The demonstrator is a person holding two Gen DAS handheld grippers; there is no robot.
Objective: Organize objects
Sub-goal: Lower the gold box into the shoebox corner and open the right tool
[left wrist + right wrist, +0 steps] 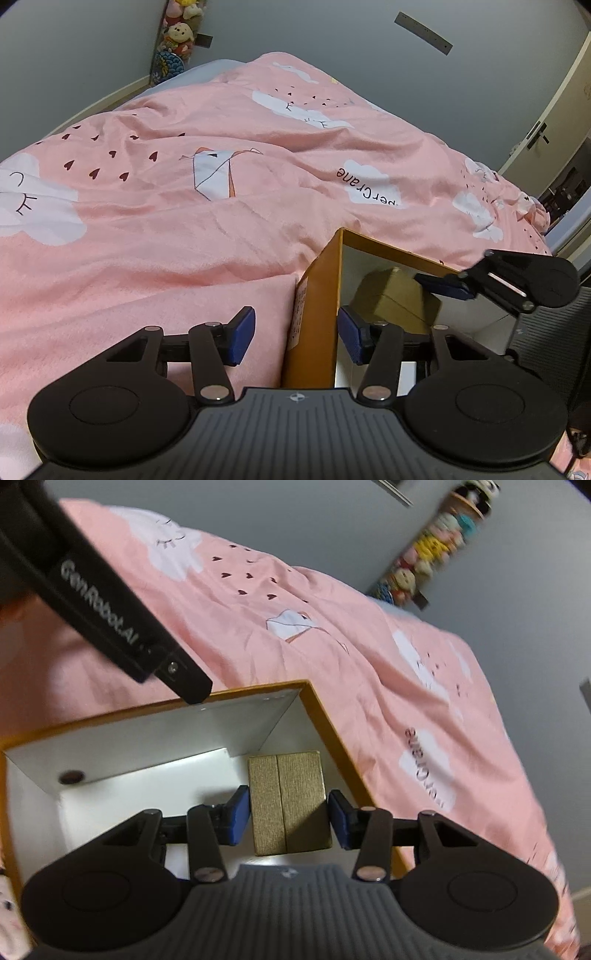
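Only the right wrist view shows the right tool (288,819) pinching the gold box (288,805), its long axis pointing away from the tool, inside the orange box (332,716); the left tool (295,334) stands spread astride that box's wall.

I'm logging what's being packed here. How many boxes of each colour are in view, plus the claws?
Orange box, open, white inside: 1
Gold box, inside the orange one: 1
Claws, left claw astride the orange wall, right claw with pads either side of the gold box: 2
Total: 4
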